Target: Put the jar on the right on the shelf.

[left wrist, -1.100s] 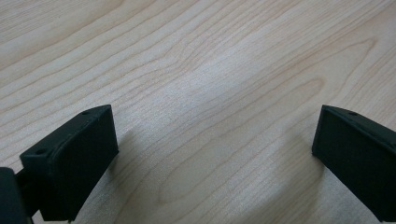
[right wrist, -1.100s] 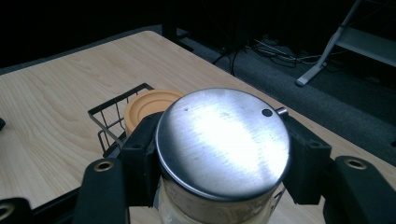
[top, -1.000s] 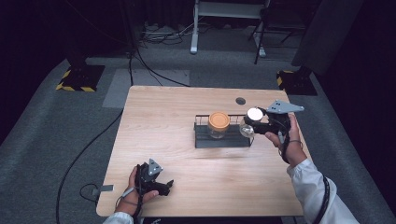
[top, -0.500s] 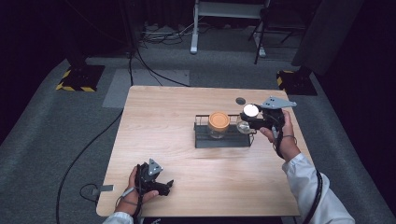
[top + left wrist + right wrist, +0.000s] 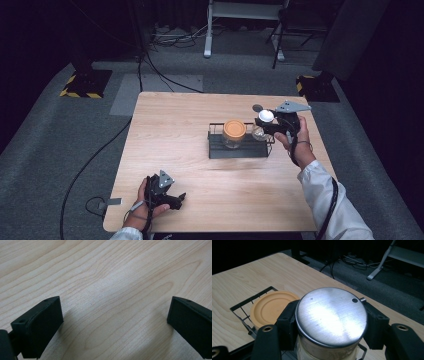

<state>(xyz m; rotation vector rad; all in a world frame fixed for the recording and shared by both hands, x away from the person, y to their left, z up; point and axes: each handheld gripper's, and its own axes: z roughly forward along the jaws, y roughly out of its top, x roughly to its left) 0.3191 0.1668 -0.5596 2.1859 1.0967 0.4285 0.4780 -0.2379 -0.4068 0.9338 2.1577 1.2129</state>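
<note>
A glass jar with a silver metal lid (image 5: 329,312) sits between the jaws of my right gripper (image 5: 332,322), which is shut on it just under the lid. In the high view this jar (image 5: 264,119) and the right gripper (image 5: 272,125) are at the right end of a black wire rack (image 5: 239,151). Whether the jar's base touches the rack I cannot tell. An orange-lidded jar (image 5: 234,131) stands in the rack to its left, with its lid (image 5: 270,308) close beside the held jar. My left gripper (image 5: 175,198) rests near the table's front left, its jaws wide open over bare wood (image 5: 112,322).
A small dark disc (image 5: 258,107) lies on the wooden table (image 5: 175,130) just behind the rack. Cables, a white stand's legs and yellow-black striped bases are on the grey floor beyond the table's far edge.
My right gripper has carried the silver-lidded jar left and slightly down, bringing it in at the rack's right end beside the orange-lidded jar. The left gripper has stayed put.
</note>
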